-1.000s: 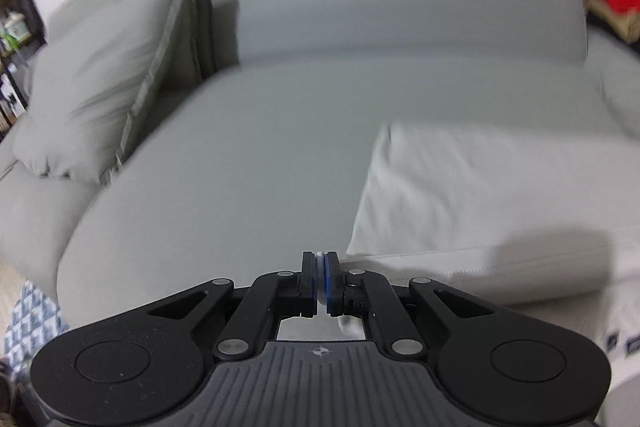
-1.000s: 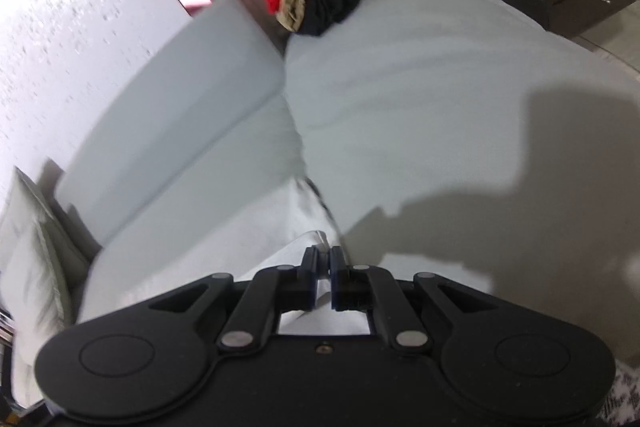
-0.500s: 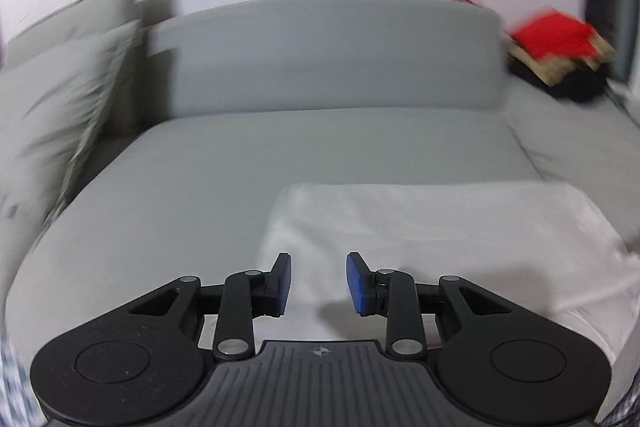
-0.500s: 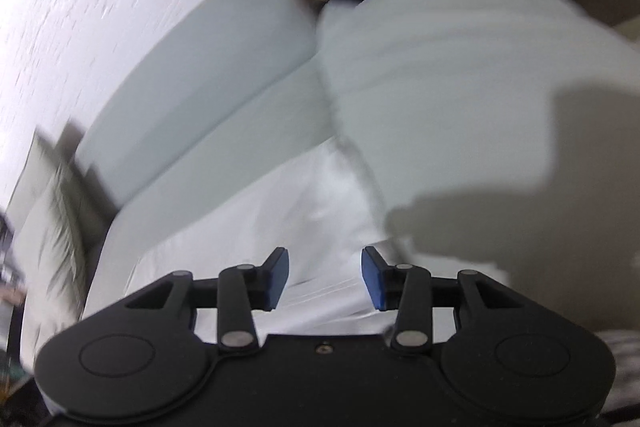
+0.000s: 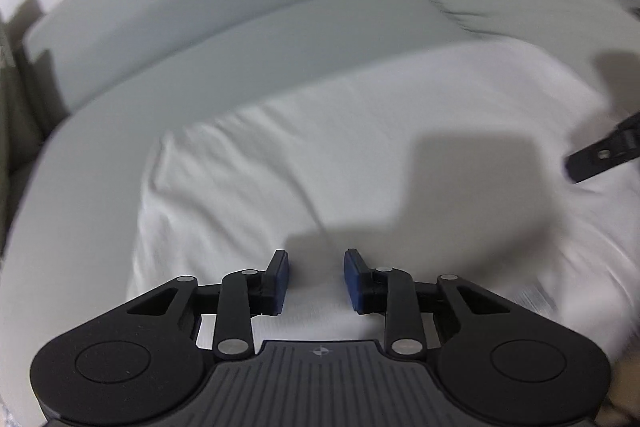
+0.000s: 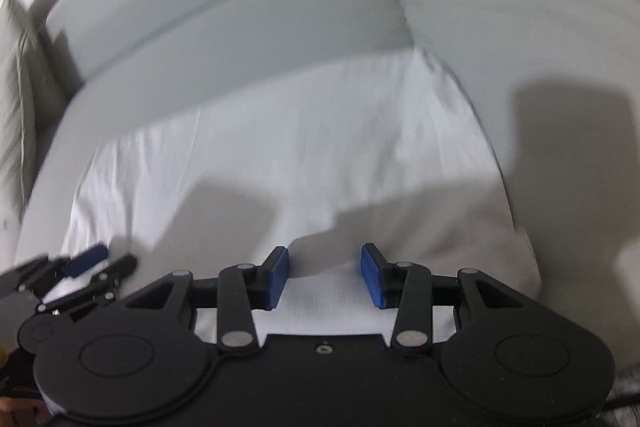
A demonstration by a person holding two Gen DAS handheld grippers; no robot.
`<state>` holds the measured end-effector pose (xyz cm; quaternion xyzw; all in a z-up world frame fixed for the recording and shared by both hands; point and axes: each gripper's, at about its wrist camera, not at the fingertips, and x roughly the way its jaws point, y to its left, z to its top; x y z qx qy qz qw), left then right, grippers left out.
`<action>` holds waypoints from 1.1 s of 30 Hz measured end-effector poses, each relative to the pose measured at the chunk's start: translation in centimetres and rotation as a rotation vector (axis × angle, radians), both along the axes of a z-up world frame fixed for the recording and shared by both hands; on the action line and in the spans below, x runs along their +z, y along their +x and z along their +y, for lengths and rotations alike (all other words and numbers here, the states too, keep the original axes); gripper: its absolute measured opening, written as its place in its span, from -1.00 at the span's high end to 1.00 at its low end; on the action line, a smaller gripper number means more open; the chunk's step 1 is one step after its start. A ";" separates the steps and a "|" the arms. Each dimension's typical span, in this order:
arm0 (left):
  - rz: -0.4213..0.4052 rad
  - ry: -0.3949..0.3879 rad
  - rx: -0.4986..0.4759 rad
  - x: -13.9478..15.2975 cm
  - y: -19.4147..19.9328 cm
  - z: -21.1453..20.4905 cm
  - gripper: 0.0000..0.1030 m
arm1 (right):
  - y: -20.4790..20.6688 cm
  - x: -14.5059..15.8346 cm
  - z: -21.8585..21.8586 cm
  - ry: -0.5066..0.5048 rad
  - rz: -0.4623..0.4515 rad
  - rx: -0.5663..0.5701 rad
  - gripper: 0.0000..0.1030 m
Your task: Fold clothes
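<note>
The white garment (image 5: 360,163) lies spread on the grey sofa seat (image 5: 80,187), its long axis running left to right, directly ahead of and beneath both tools. The left gripper (image 5: 316,277) and right gripper (image 6: 325,277) hover over its near edge, jaws apart and empty. Through the blur it looks like a folded rectangle.
</note>
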<state>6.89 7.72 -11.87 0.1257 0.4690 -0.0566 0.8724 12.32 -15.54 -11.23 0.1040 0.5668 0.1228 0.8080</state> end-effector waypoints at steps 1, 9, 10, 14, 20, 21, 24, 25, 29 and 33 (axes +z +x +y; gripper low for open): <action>0.008 -0.010 -0.029 0.7 -1.8 0.3 0.60 | -1.2 0.4 -0.3 0.013 0.039 0.039 0.22; -0.171 -0.203 0.057 4.8 -11.6 6.1 0.26 | -7.3 4.6 -5.8 0.141 -0.065 0.005 0.18; -0.193 -0.210 0.110 4.9 -11.2 6.6 0.27 | -7.7 5.1 -6.5 0.154 -0.099 -0.015 0.18; -0.237 -0.238 0.205 4.5 -8.0 5.7 0.29 | -7.2 5.4 -6.9 0.189 -0.207 -0.077 0.44; -0.122 -0.011 0.132 0.6 -3.1 0.3 0.23 | -6.5 1.2 -2.5 0.102 -0.213 -0.035 0.44; -0.081 0.034 0.140 0.1 -3.1 0.1 0.22 | -6.8 0.6 -2.0 0.045 -0.200 -0.016 0.51; -0.055 0.076 0.120 1.6 -4.5 0.9 0.22 | -8.1 1.1 -2.4 -0.048 -0.190 0.002 0.48; -0.060 0.052 0.125 2.2 -4.8 1.7 0.22 | -8.3 1.7 -2.9 -0.041 -0.185 -0.005 0.42; -0.168 -0.065 0.191 5.0 -5.2 4.9 0.21 | -8.8 4.0 -4.0 0.030 -0.241 -0.014 0.03; -0.287 -0.113 0.252 6.8 -3.3 7.1 -0.26 | -6.7 5.5 -3.6 0.221 -0.269 -0.051 -0.06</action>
